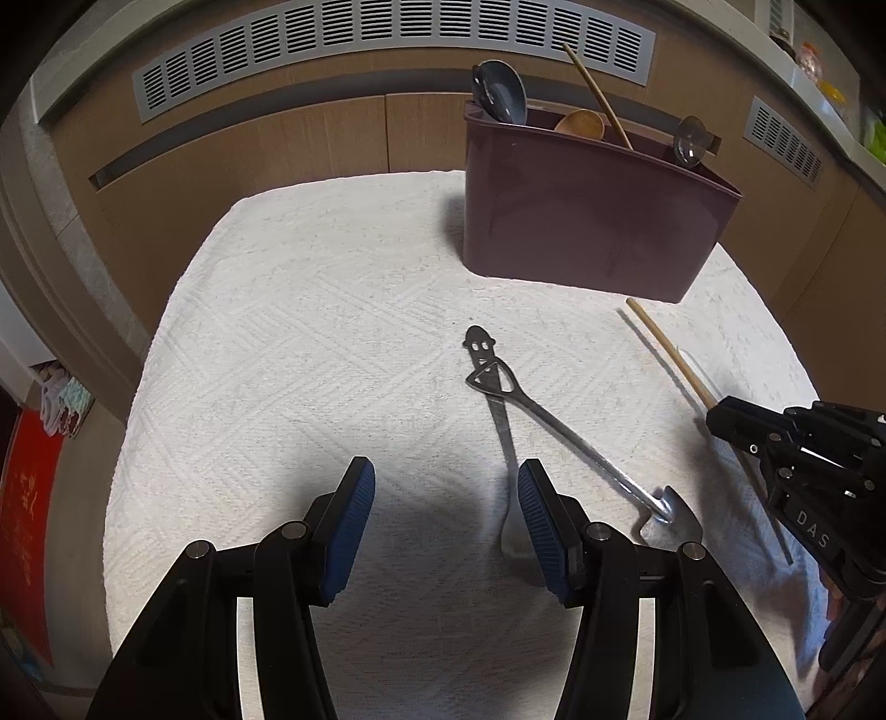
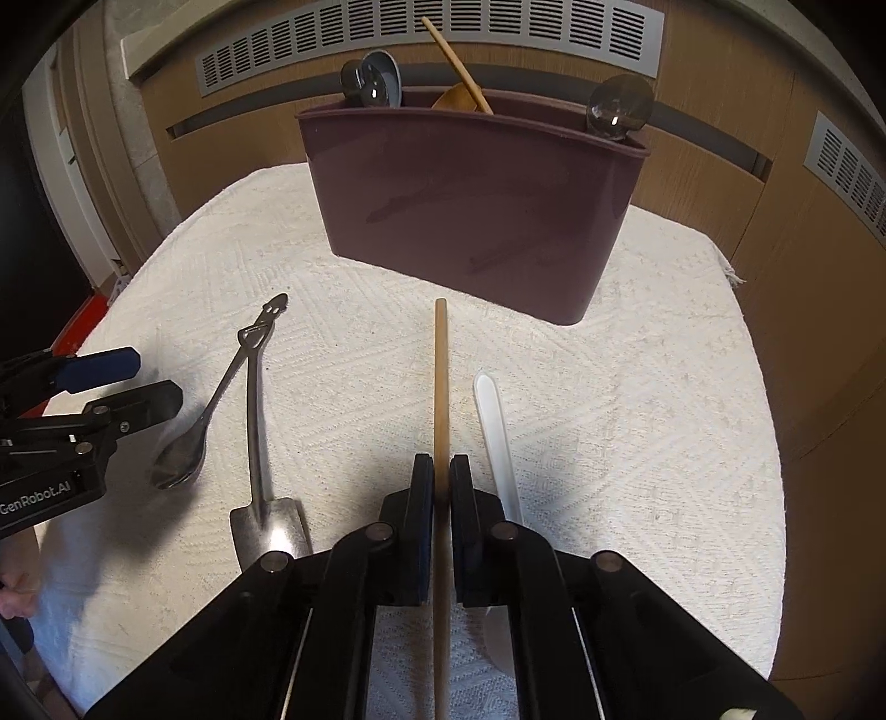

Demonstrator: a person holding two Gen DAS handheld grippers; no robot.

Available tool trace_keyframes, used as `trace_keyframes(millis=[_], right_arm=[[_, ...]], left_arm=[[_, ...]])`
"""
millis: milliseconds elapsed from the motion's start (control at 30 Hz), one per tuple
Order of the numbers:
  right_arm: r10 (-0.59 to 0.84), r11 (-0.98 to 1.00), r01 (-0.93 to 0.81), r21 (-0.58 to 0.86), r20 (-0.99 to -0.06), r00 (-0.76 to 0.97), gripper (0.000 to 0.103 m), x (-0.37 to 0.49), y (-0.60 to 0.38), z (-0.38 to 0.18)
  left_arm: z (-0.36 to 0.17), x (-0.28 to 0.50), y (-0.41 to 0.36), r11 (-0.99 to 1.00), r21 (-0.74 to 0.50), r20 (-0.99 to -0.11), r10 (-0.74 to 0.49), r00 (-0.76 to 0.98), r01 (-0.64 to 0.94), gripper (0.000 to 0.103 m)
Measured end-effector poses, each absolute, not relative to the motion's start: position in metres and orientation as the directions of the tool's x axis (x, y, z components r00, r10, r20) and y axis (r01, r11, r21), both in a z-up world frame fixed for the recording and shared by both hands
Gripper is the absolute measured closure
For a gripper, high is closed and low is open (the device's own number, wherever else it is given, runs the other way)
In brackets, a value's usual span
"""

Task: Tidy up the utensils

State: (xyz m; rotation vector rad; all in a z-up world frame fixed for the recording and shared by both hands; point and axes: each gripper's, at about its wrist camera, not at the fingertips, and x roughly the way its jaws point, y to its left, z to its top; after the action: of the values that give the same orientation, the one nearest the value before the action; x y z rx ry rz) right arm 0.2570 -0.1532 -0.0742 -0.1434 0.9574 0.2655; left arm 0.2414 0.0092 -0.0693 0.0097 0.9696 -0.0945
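Note:
A maroon utensil holder (image 2: pixel 470 210) stands at the back of the white cloth and holds grey spoons (image 2: pixel 376 80), a wooden spoon (image 2: pixel 459 97) and a wooden stick. My right gripper (image 2: pixel 441 471) is shut on a wooden chopstick (image 2: pixel 441 365) that points toward the holder. A white plastic spoon (image 2: pixel 495 437) lies just right of it. A metal spoon (image 2: pixel 191 437) and a shovel-shaped metal spoon (image 2: pixel 260 476) lie crossed at the left. My left gripper (image 1: pixel 446 487) is open and empty, with the metal spoon (image 1: pixel 506 437) at its right finger. The holder (image 1: pixel 587 216) also shows in the left wrist view.
The white textured cloth (image 2: pixel 664 387) covers the table. Wooden cabinets with grey vent grilles (image 2: pixel 443 33) stand behind it. A red item (image 1: pixel 27 526) sits beside the table's left edge. The right gripper's body (image 1: pixel 803 471) shows at the right of the left wrist view.

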Motion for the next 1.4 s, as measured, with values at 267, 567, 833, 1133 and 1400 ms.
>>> trace_keyframes(millis=[267,567,833,1133,1400], right_arm=[[0.176,0.963,-0.268,0.019,-0.798,0.576,0.098,0.251,-0.171,-0.063],[0.161,0.975,-0.217,0.038,-0.795,0.584,0.098,0.249,-0.191,-0.063],[0.157,0.978,-0.205,0.045,-0.802,0.576,0.098,0.251,-0.195,-0.068],[0.165,0.977,-0.207,0.054,-0.805,0.57,0.098,0.252,-0.194,-0.07],[0.161,0.978,-0.2,0.051,-0.799,0.58,0.098,0.249,-0.194,-0.066]], left_arm=[[-0.071,0.258,0.0,0.984,-0.15,-0.844,-0.18,0.505,0.1,0.048],[-0.081,0.294,-0.015,0.981,-0.178,-0.854,-0.193,0.483,0.076,0.048],[-0.072,0.288,-0.034,0.944,-0.228,-0.808,-0.319,0.496,0.237,0.048],[-0.086,0.295,-0.033,0.975,-0.17,-0.857,-0.217,0.468,0.14,0.052],[-0.087,0.312,-0.047,0.981,-0.081,-0.832,-0.164,0.53,0.175,0.089]])
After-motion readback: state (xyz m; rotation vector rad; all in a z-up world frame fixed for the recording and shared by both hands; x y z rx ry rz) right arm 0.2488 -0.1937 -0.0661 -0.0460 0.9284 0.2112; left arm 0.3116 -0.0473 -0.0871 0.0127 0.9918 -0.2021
